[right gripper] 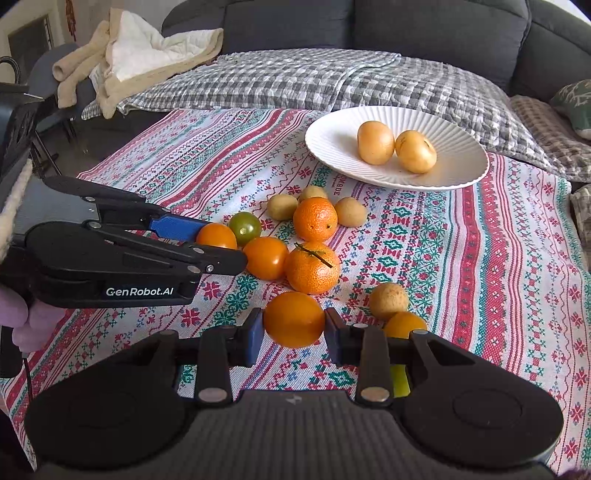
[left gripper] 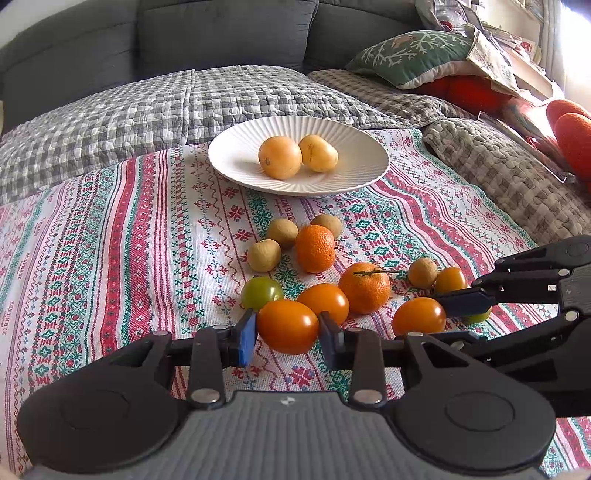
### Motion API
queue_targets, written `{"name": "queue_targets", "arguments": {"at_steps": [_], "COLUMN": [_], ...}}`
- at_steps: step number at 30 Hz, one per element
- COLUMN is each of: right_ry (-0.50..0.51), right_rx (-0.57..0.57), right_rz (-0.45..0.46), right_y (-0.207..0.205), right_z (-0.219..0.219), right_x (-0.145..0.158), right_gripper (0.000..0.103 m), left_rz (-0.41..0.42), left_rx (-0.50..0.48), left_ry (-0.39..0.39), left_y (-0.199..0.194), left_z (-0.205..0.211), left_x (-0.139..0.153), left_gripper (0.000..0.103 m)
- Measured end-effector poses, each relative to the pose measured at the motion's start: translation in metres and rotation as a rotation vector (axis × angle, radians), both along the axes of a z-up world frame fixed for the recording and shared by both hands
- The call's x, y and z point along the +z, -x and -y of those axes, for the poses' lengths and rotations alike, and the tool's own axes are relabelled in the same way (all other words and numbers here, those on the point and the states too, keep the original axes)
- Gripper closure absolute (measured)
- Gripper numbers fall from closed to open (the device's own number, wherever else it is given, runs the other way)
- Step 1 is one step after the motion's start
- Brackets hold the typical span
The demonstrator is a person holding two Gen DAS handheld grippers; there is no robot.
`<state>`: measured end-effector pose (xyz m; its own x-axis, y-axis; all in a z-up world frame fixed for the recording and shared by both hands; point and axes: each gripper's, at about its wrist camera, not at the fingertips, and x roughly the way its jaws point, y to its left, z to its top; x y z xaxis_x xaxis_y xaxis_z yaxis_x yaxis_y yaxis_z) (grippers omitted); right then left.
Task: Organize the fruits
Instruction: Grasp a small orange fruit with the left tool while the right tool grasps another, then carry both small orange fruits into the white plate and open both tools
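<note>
Holding two yellow fruits, the white plate sits beyond loose fruit.

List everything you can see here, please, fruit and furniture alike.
Plate: one, white, far side of the cloth.
Yellow fruits: two, touching, on the plate.
Tangerines: two, orange, mid-cloth.
Small tan fruits: four, around the tangerines.
Orange tomatoes: four, near side of the pile.
Green tomatoes: one plain, a second half hidden.
Cloth: one, red-green-white pattern.
Sofa: grey, behind, with checked quilt.
Left hand-held gripper: black, closed on an orange tomato.
Right hand-held gripper: same.
</note>
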<state>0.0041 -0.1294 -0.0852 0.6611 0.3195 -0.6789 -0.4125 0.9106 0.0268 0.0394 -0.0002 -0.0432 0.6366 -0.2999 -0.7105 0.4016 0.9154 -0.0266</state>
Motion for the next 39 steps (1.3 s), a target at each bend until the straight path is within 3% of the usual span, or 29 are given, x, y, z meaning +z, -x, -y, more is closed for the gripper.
{"name": "queue_targets", "arguments": {"at_steps": [10,24,30,39], "right_ry": [-0.072,-0.276,-0.298,-0.368], "right_rx": [-0.070,-0.245,-0.264,-0.340], "right_rz": [0.025,0.027,0.037,0.065], "right_y": [-0.006,-0.036,-0.050,-0.089], "right_z": [0.014,0.041,0.049,0.074], "right_x": [0.016,0.034,0.039,0.043], "right_gripper": [0.072,0.072,0.071,0.071], "left_rz": [-0.004,0.008,0.069,0.092], "left_rx": [0.037,0.106,0.091,0.028], "left_ry": [0.053,0.159,0.113,0.098], "left_y": [-0.001,-0.022,-0.045,-0.086], "left_z": [-0.004,0.002,0.015,0.040], "left_x": [0.013,0.026,0.032,0.028], "left_gripper": [0.080,0.080,0.080,0.080]}}
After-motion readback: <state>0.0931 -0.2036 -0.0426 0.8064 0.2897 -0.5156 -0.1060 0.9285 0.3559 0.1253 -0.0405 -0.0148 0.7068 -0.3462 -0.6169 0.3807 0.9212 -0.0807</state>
